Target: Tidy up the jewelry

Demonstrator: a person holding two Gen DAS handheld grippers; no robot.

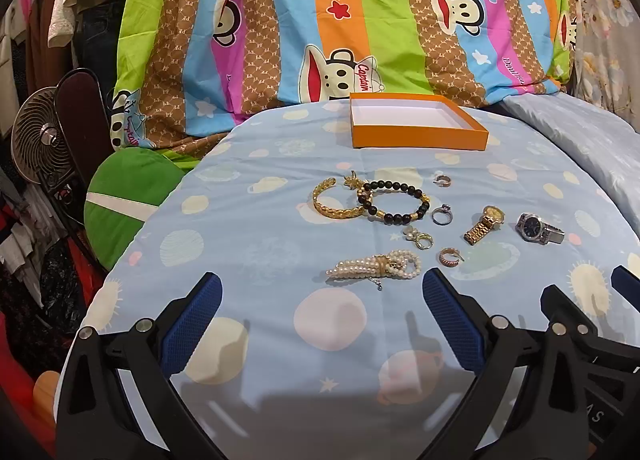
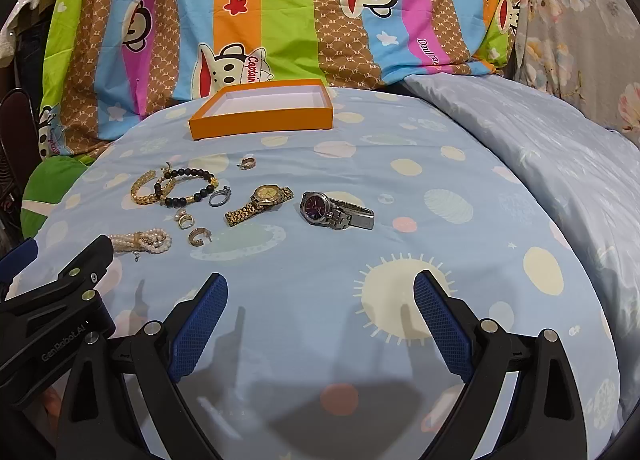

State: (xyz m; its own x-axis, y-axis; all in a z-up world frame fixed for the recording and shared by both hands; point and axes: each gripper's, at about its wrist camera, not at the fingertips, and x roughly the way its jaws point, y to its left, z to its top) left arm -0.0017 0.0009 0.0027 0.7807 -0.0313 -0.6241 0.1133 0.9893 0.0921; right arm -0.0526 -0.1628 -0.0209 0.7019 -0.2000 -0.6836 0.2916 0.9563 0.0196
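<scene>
Pale blue bedding printed with suns and planets [image 1: 280, 228] covers the rounded surface where everything lies, and behind it hangs a bright striped cartoon-monkey sheet [image 1: 360, 20]. At the far edge of the blue cloth sits a shallow orange cardboard box with a white inside [image 1: 416, 138], open and with nothing in it.

Between the box and the grippers the jewelry is spread in a loose cluster. A gold chain-link bangle [image 1: 334, 200] lies on the left, overlapping a bracelet of black beads with gold spacers [image 1: 394, 200]. Just right of the beads is a silver ring with a stone [image 1: 441, 215], and farther back a small rose-toned hoop earring [image 1: 443, 180]. A gold metal wristwatch [image 2: 260, 204] lies beside a silver wristwatch with a dark dial [image 2: 334, 210], the two apart. Nearer the camera are a small gold ring with a pale ornament [image 1: 420, 238], a second rose-gold hoop earring [image 1: 450, 257] and a bundled pearl-strand bracelet with a gold clasp [image 1: 380, 266].

Left gripper [image 1: 320, 292] hovers just before the pearls, its blue-padded jaws spread wide and holding nothing. Right gripper [image 2: 320, 296] hangs over a printed sun, jaws equally wide apart, gripping nothing.
</scene>
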